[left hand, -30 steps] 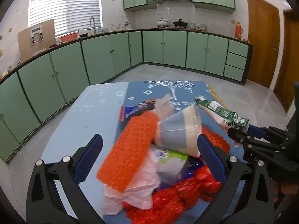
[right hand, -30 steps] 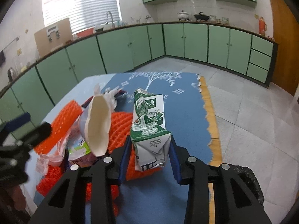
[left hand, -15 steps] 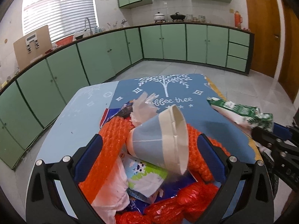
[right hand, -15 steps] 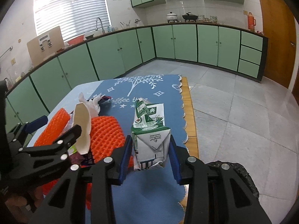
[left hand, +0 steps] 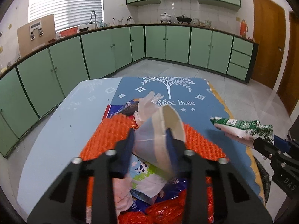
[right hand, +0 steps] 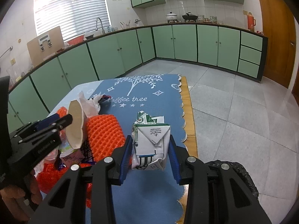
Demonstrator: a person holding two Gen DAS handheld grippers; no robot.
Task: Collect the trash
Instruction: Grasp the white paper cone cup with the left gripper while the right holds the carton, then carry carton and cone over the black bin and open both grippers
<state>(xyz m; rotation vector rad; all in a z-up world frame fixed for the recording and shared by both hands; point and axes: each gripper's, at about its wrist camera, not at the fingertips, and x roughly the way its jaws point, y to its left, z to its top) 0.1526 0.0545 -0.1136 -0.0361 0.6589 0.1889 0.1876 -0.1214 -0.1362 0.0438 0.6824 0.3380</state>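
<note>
My left gripper is shut on a crushed paper cup, held over a pile of trash on the table; the cup also shows in the right wrist view. My right gripper is shut on a flattened green-and-white milk carton, held above the blue tablecloth near the table's right edge. The carton also shows in the left wrist view. The pile holds orange foam netting, red plastic bag, snack wrappers and white tissue.
A black trash bag sits below the table's right edge, under my right gripper. The far half of the tablecloth bears only its print. Green kitchen cabinets line the walls beyond a tiled floor.
My left gripper has closed on the paper cup and lifted it. My right gripper has carried the milk carton to the right, toward the table's edge and the black bag.
</note>
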